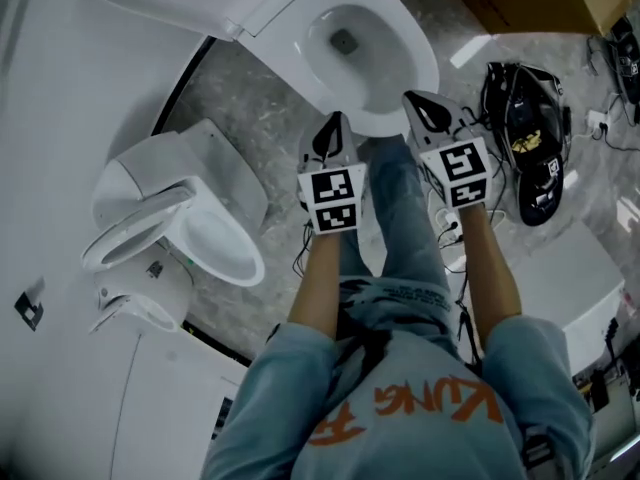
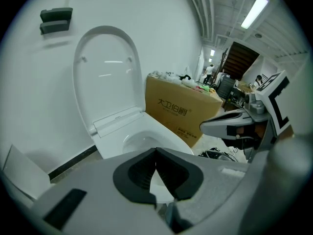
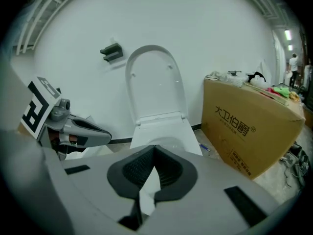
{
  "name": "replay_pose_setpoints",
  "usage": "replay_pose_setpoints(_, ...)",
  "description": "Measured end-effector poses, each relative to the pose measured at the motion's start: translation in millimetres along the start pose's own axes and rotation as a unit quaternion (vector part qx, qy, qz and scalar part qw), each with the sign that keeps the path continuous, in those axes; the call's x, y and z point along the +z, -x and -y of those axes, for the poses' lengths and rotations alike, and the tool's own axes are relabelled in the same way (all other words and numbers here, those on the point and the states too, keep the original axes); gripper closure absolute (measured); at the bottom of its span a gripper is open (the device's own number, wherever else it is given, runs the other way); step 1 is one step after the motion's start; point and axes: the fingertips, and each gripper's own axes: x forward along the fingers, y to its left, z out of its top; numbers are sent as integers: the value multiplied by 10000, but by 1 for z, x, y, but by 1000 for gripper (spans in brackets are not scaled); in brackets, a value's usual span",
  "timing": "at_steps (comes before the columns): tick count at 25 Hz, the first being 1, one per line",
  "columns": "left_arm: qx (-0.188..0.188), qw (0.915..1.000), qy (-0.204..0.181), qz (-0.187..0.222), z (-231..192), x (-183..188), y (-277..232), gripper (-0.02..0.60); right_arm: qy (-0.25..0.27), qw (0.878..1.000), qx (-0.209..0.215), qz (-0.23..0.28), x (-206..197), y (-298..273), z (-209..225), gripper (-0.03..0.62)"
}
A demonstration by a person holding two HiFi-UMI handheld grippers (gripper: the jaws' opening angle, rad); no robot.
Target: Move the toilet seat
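A white toilet (image 1: pixel 350 48) stands in front of me with its bowl uncovered. Its seat cover (image 2: pixel 105 77) is raised upright against the white wall (image 3: pixel 155 82); I cannot tell whether a seat ring is up with it. My left gripper (image 1: pixel 335 120) hovers just short of the bowl's near rim, jaws shut and empty (image 2: pixel 155 154). My right gripper (image 1: pixel 420 100) hangs beside it at the rim's right, also shut on nothing (image 3: pixel 154 154). Neither touches the toilet. Each gripper shows in the other's view: the right gripper (image 2: pixel 244 121) and the left gripper (image 3: pixel 73 129).
A second white toilet (image 1: pixel 185 233) with its seat down stands to my left. A brown cardboard box (image 3: pixel 252 126) sits right of the toilet. A black bag (image 1: pixel 525 138) and cables lie on the marble floor at the right. My legs stand between the grippers.
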Motion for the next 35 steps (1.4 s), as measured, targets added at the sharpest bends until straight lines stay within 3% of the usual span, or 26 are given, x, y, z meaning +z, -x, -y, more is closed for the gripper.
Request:
replay_pose_setpoints(8,-231,9983,-369,-391,26,-40,-61,580,436,9962,572,-499,-48,-34,25,594)
replay_pose_setpoints(14,-439,9955,-471,-699,48,-81,-109,580,895,9852,1054,-1011,-95,-63,28,594)
replay_pose_setpoints(19,-802,9843,-1244,-958,53,-97,-134,577,1497,9675,1573,-1295,-122,-80,24,577)
replay_pose_setpoints(24,-1450,9617,-1755,-1529,73,-130,-145,428,2152,9263,2411,-1937,-169,-81,11,439)
replay_pose_setpoints(29,-2008,9262,-2522,-1955,82,-160,-157,346,2783,8809,3065,-2296,-195,-91,3,271)
replay_pose_setpoints(35,-2634,8807,-3192,-2304,97,-191,-161,284,3946,7998,3614,-2721,-222,-97,5,260)
